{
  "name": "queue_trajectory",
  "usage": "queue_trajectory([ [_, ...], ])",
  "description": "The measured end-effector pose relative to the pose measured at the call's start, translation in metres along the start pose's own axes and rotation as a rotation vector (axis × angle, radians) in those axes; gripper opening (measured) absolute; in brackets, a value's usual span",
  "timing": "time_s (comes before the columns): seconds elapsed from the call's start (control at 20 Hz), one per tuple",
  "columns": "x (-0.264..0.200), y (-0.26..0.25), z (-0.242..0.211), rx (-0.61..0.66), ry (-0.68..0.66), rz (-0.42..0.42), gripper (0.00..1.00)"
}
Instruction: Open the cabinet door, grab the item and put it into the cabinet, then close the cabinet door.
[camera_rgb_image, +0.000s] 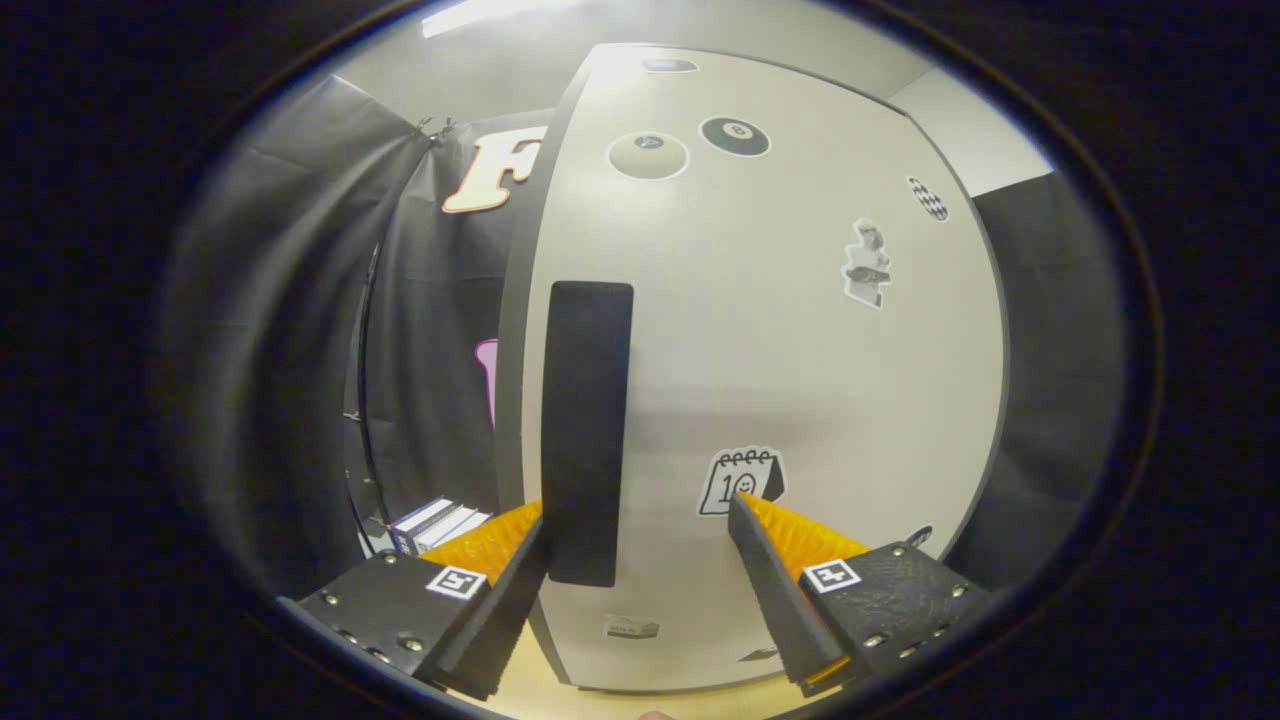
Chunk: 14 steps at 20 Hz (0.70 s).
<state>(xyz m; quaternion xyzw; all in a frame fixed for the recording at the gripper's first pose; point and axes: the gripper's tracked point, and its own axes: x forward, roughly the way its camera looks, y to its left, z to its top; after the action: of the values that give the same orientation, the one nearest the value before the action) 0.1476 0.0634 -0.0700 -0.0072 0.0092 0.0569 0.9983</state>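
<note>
Facing the cabinet door (800, 400) square on, the gripper (640, 520) hangs close in front of it with its fingers spread wide, clasping nothing. Landmark here is the dark handle (588, 430), a tall upright strip near the door's left edge: its long axis runs vertical, top to bottom. The left finger's tip sits right at the handle's lower left side, whether touching or just shy of it I can't tell; the right finger stands well off to the handle's right, over the door's bare face by a calendar sticker (741, 482). So the handle's lower end lies between the fingers, much nearer the left one. The door looks flush and closed, which fits either a door yet to be pulled or one pushed shut again; the pictures don't settle it. Left of the handle, beyond the door's edge, some boxes (440, 522) lie low against the booth's cloth; which item the task means, I can't say
</note>
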Motion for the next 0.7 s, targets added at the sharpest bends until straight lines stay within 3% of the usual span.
queue_trajectory([
  [0.35, -0.012, 0.003, 0.009, -0.001, -0.022, 0.012, 1.0],
  [0.7, -0.081, -0.006, 0.034, 0.019, -0.027, 0.017, 1.0],
])
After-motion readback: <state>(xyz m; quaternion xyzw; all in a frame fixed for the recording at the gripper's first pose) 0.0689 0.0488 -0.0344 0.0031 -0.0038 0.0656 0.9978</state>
